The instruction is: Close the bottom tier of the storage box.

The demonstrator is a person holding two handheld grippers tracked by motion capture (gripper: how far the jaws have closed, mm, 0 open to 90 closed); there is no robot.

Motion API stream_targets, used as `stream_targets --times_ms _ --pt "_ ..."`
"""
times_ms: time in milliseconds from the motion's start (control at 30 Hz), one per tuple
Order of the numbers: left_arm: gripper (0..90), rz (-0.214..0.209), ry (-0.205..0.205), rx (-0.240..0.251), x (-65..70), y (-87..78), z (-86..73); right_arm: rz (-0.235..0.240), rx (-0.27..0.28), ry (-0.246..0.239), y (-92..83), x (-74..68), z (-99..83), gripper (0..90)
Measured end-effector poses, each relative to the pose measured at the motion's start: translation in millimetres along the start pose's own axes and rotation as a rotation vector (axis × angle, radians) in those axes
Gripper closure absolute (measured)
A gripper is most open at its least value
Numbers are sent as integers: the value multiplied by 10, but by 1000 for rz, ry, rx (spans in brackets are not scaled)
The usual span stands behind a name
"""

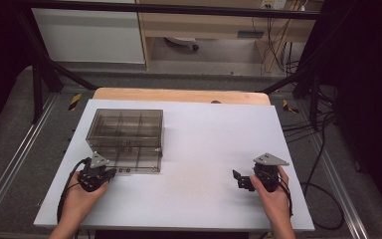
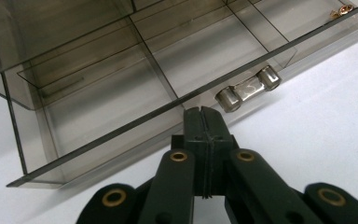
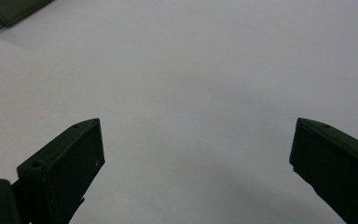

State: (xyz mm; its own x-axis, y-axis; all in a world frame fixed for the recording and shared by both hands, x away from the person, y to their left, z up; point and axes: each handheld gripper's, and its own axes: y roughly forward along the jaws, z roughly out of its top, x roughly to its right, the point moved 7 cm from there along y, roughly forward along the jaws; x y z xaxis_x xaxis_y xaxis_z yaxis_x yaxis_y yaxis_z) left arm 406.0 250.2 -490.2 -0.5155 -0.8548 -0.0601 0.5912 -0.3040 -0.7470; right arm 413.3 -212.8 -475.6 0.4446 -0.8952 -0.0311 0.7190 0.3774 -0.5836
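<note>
A person's left gripper (image 2: 203,112), jaws pressed together and empty, is pointing at the near edge of a smoky clear compartment box (image 1: 126,139) lying on the table's far left, its latch (image 2: 248,88) just right of the tips. The right gripper (image 1: 242,180), jaws apart, is resting well away.

1. Left hand (image 1: 82,196): enters from the 6 o'clock edge of the high view, forearm angled toward 1 o'clock.
2. Left gripper (image 1: 110,173): jaws pressed flat together, nothing between them, tips aimed toward 2 o'clock.
3. Right hand (image 1: 273,196): enters from 6 o'clock, leaning toward 11 o'clock.
4. Right gripper (image 1: 237,179): jaws spread wide apart, empty, pointing toward 9 o'clock.
</note>
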Motion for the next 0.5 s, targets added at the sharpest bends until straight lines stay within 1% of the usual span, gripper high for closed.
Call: stream_targets --times_ms 67,100,233,333,433,500 --pt "899 -3 4 -1 6 -1 11 -2 1 0 1 -11 4 41" --pt "899 -4 7 0 9 0 15 -1 -4 -9 2 -15 -3 40" --pt "899 -9 11 -1 5 12 9 3 -12 -1 -3 -21 -21 37" --pt "899 -6 10 -3 -8 14 -3 -5 -11 -4 -1 -13 -23 39" --pt "899 0 8 1 -29 5 -4 -1 -15 -4 2 -19 -24 32" --pt "899 5 8 3 -41 0 -6 -4 -13 -13 4 -18 -25 33"
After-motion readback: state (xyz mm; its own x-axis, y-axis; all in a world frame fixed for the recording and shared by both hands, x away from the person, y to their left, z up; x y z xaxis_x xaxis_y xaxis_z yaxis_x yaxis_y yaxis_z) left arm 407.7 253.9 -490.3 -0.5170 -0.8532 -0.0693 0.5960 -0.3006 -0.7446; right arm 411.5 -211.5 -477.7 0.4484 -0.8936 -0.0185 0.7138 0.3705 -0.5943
